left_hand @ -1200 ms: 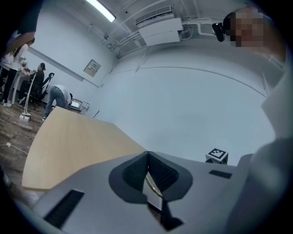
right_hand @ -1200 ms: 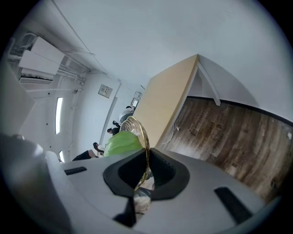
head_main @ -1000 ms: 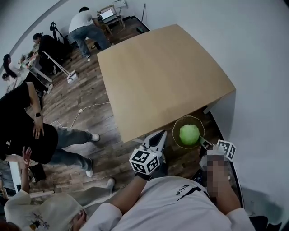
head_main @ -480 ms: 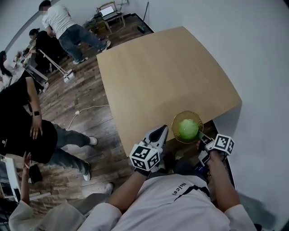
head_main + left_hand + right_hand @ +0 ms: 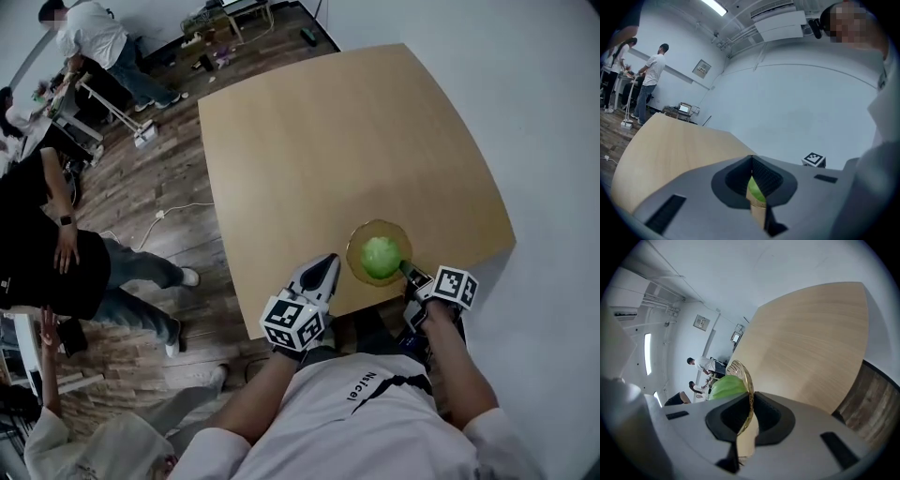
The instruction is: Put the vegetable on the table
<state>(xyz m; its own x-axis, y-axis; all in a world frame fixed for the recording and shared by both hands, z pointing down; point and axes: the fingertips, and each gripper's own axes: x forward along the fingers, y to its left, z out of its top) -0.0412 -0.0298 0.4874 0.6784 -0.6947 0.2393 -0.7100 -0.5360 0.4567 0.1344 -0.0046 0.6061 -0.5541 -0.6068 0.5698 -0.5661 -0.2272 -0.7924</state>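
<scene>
White walls (image 5: 534, 103) and a plank floor (image 5: 159, 187) surround the counter (image 5: 337, 141), a big pale-wood top with nothing on its far half.

Off the counter's left side stand several people. One in black (image 5: 37, 253) is closest to it. One in a white shirt (image 5: 89, 33) is well beyond its far-left corner.

At the counter's near edge is the person holding the grippers, in a white shirt, both forearms reaching toward the counter.

The left gripper (image 5: 323, 267) pokes over the counter's near edge, its marker cube (image 5: 295, 323) just off that edge. Its jaws are pressed together at the tips and grip nothing; a sliver of green and the counter show through the notch behind them.

The right gripper (image 5: 409, 274) is at the counter's near-right edge. Its jaws are clamped on the rim of an amber glass bowl (image 5: 351, 251); the right gripper view shows the rim running straight between them.

The bowl sits over the counter's near edge, toward its right corner. Can't tell if its base touches the counter.

The vegetable (image 5: 380, 254), a round light-green head, lies inside the bowl, so it is above the counter's near edge and not on the wood itself.
</scene>
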